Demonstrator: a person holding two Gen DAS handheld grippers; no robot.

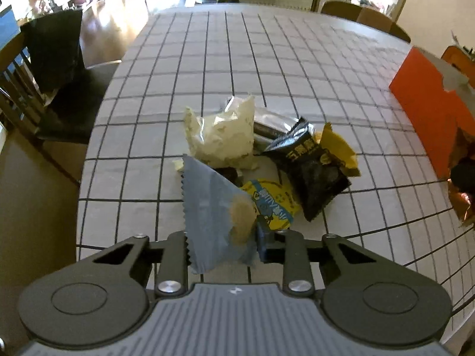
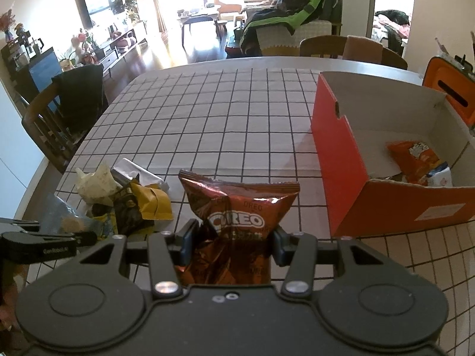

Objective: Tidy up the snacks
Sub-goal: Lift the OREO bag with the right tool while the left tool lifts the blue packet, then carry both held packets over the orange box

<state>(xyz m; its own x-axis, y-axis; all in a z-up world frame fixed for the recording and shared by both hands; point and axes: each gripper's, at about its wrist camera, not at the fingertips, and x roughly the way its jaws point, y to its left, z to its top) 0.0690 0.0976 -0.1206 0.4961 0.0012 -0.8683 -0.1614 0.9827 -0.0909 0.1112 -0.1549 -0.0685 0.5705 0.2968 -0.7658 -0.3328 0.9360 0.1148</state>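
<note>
Between the fingers of the right claw (image 2: 233, 241) stands a brown Oreo packet (image 2: 237, 216), pinched at its lower half with the sealed top edge pointing up and away. It looks light and puffed with air, so I judge it soft and easy to crush; the biscuits inside can break if the squeeze is strong. The foil is shiny and probably slippery, so a hold near the flat crimped seam would be safer than on the swollen middle.

The left claw (image 1: 222, 243) is closed on a blue packet (image 1: 216, 210) with a saw-tooth edge, held near one side. This one seems thin and limp, and it may bend or swing when carried.

Near the left edge of the tabletop (image 2: 225, 112) lies a small heap of other snacks: a crumpled cream wrapper (image 1: 221, 136), a black packet (image 1: 311, 175), a yellow packet (image 1: 338, 148), a yellow and blue packet (image 1: 274, 204) and a silver one (image 1: 273, 124), all touching or overlapping. They are loose and light, so pulling one may drag its neighbours.

Toward the right edge stands an open orange cardboard box (image 2: 332, 154); an orange snack bag (image 2: 412, 160) and a small white packet (image 2: 441, 176) already lie inside it. The box walls look stiff, yet it may slide if it is bumped.

A white cloth with a black grid covers the tabletop. Around it are wooden chairs (image 2: 44, 118), and behind is a bright living room with a shiny floor.
</note>
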